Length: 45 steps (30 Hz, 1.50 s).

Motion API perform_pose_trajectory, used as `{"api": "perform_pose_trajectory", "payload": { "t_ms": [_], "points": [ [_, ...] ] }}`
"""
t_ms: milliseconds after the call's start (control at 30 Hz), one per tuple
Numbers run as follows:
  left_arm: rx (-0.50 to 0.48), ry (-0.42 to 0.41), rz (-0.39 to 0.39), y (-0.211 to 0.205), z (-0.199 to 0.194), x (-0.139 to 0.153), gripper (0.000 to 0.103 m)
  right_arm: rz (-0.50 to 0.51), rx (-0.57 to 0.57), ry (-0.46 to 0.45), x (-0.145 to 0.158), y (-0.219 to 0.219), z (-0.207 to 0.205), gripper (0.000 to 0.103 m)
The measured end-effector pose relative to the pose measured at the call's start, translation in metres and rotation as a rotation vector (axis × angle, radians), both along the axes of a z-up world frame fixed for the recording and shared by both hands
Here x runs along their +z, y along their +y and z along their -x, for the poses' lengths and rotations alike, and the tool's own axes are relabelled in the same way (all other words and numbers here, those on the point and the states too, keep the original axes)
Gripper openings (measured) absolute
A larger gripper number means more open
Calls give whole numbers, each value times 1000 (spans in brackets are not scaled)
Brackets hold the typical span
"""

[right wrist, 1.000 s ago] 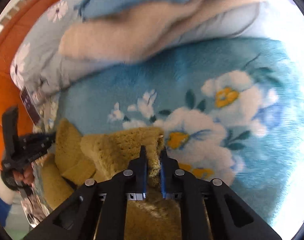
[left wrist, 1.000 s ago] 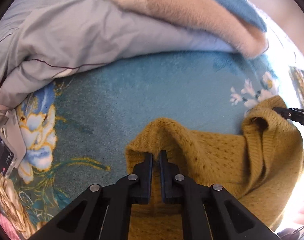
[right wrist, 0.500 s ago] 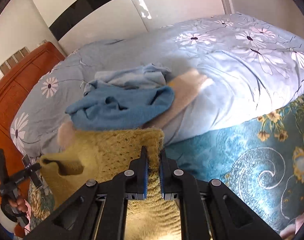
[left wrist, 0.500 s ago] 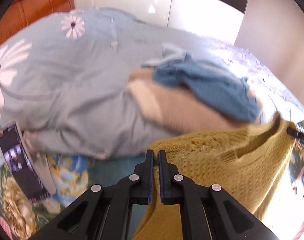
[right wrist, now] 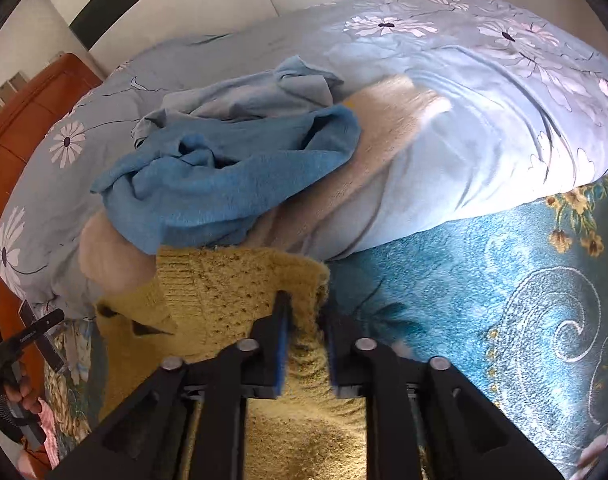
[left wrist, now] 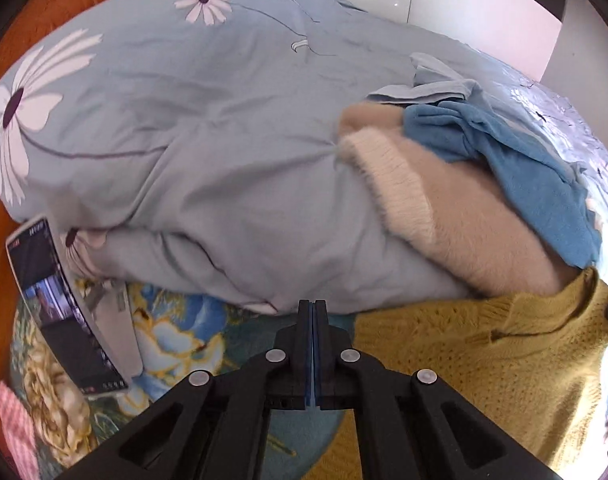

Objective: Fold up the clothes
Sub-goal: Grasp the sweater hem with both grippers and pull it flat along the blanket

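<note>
The left gripper [left wrist: 312, 312] is sitting pressed fully closed with nothing between its pads, while the mustard sweater [left wrist: 484, 360] is lying just to its right. The right gripper [right wrist: 306, 316] is standing slightly parted with the sweater's edge [right wrist: 304, 280] bunched in the gap; whether it is pinching the knit or letting it go I cannot tell. Judging by this, the sweater is being spread on the bed so its shoulders lie apart for folding. It is a chunky open knit with small eyelet holes and a ribbed hem, soft and floppy, likely to sag wherever it goes unsupported. Under it, the teal blanket [right wrist: 464, 280] is looking plush and napped. Ahead of both grippers, a fuzzy beige garment [left wrist: 444, 216] and a blue fleece [right wrist: 231, 184] are resting heaped on the smooth daisy-print duvet [left wrist: 183, 120], probably waiting their turn.
</note>
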State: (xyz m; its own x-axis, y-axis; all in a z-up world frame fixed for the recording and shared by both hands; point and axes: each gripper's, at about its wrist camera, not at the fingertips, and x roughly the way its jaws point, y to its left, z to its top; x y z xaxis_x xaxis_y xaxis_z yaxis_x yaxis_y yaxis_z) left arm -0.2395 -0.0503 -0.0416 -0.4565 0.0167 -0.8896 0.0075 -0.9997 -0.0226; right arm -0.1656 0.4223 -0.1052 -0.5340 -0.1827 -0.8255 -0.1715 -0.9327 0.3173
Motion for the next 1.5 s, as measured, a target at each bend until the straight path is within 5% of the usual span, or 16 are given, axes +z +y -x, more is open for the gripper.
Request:
{"api": "perform_pose_trajectory", "payload": {
  "t_ms": [67, 367, 667, 1000, 1167, 1300, 1500],
  "points": [
    [-1, -14, -45, -2, -4, -4, 1, -16, 0, 24, 6, 4, -6, 41],
    [-45, -134, -219, -8, -72, -30, 2, 30, 24, -14, 9, 30, -90, 45],
    [-50, -243, -287, -21, -178, -70, 25, -13, -11, -190, -34, 31, -223, 45],
    [-7, -294, -427, -24, -225, -90, 25, 98, -137, -304, -70, 43, -281, 44],
    [-2, -302, -454, -15, -229, -93, 23, 139, -163, -319, -67, 40, -280, 18],
    [5, -278, -464, -12, -233, -91, 5, 122, -184, -312, -57, 38, -278, 13],
    [5, -265, -445, -15, -235, -91, 2, 92, -238, -329, -47, 45, -282, 12]
  ]
}}
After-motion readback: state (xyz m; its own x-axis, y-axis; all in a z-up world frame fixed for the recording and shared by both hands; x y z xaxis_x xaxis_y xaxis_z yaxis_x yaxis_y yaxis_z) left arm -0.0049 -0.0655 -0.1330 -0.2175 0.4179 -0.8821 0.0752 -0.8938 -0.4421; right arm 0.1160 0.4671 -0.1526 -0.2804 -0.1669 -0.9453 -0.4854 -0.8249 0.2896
